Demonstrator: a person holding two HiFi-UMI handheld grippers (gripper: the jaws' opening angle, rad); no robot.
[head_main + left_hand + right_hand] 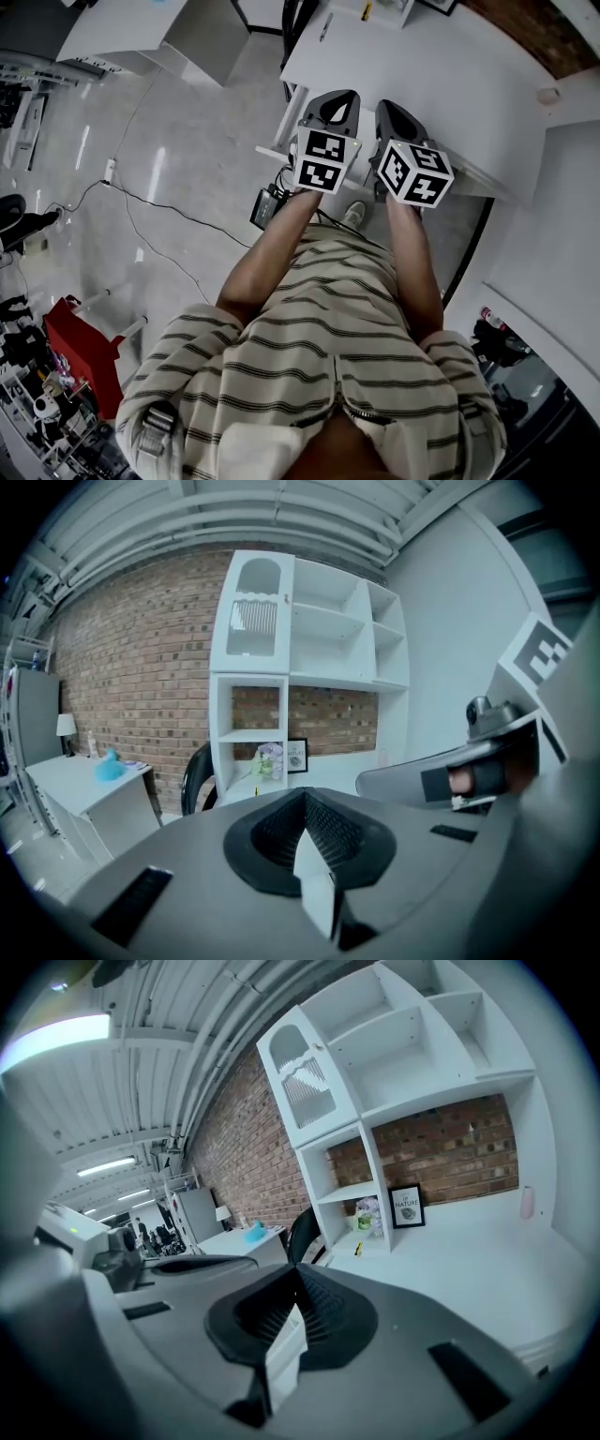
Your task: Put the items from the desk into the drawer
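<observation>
Head view: the left gripper (336, 105) and right gripper (397, 117) sit side by side over the white desk's (450, 75) near edge. Both have jaws pressed together (nothing between them). A small yellow thing (357, 1249) lies far back on the desk, near a framed picture (406, 1207).

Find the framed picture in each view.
Head view: cannot tell; a dark corner at the top edge may be it.
Left gripper view: picture at centre, under the shelf.
Right gripper view: picture right of centre, under the shelf.
Shared landmark: the white desk.
</observation>
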